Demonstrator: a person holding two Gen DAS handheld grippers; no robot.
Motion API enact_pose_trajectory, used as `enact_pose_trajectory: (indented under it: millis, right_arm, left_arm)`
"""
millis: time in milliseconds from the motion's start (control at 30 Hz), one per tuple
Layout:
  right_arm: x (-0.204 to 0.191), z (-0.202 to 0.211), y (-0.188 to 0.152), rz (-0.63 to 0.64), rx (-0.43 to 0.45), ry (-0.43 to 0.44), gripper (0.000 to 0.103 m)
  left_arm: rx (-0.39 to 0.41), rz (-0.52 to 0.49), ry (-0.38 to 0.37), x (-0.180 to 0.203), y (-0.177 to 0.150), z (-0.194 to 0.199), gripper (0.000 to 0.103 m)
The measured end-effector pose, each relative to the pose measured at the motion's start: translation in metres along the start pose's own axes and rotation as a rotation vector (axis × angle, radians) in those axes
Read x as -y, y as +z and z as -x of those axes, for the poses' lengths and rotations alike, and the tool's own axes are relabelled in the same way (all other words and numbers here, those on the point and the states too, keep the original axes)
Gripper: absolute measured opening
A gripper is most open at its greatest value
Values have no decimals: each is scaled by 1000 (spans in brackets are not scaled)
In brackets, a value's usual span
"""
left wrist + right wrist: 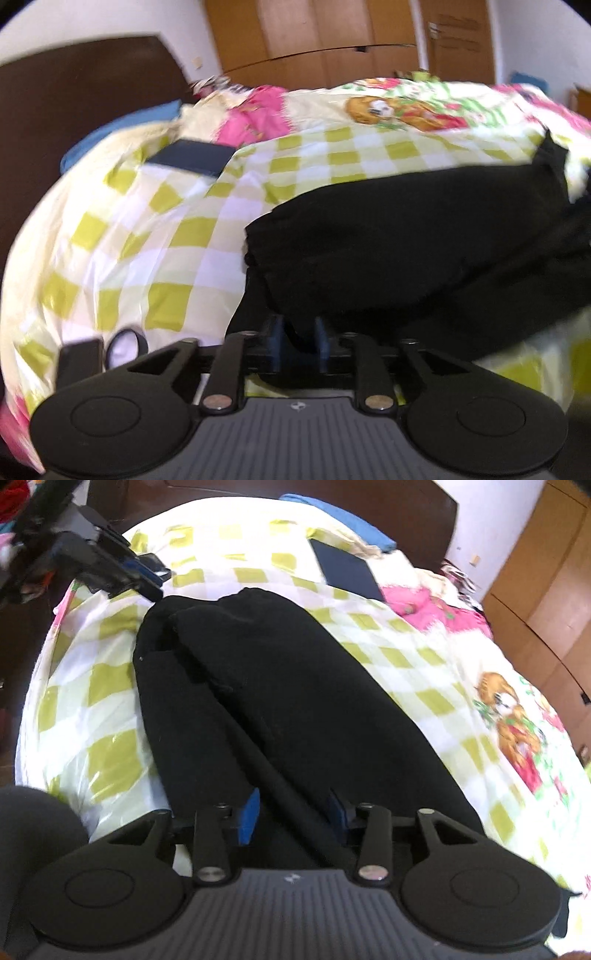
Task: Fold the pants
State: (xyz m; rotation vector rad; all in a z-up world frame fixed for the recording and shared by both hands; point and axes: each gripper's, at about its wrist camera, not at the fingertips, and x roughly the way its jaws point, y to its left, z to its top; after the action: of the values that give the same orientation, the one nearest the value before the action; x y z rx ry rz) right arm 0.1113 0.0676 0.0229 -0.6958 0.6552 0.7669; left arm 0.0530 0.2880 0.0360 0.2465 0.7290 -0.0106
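Observation:
Black pants (424, 240) lie on a checked yellow-green bedsheet (166, 229), one leg folded over the other. My left gripper (300, 345) is shut on an edge of the pants near their end. In the right wrist view the pants (266, 686) stretch away from me, and my right gripper (295, 818) has its blue pads (248, 816) apart over the fabric, with a fold running between them. The left gripper also shows in the right wrist view (147, 578), at the far end of the pants.
A dark flat book-like object (192, 157) lies on the bed near the blue pillow (122, 129); it also shows in the right wrist view (347, 570). A dark headboard (74, 88) and wooden wardrobe (332, 37) stand behind. The sheet has pink cartoon print (517, 720) at the right.

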Motion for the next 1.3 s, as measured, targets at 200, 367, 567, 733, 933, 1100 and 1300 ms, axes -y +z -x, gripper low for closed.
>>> enact_pose_trajectory:
  millis: [200, 367, 567, 733, 933, 1100, 1300]
  right_arm:
    - [-3, -31, 10, 16, -20, 20, 44]
    - [1, -37, 14, -36, -26, 21, 44]
    - [-3, -37, 11, 6, -23, 16, 45]
    - [-4, -38, 13, 25, -21, 10, 47]
    - [0, -37, 15, 13, -10, -19, 52]
    - [26, -38, 8, -74, -35, -88, 51]
    - [60, -11, 24, -266, -44, -41, 4]
  left_arm:
    - [-9, -230, 10, 36, -7, -16, 54]
    - [11, -294, 103, 47, 1, -45, 55]
    - [58, -274, 186, 43, 12, -54, 35]
    - [114, -183, 192, 28, 22, -41, 31]
    - [177, -150, 192, 17, 40, -17, 30]
    - [201, -161, 192, 14, 50, -10, 30]
    - [186, -221, 225, 11, 47, -21, 30]
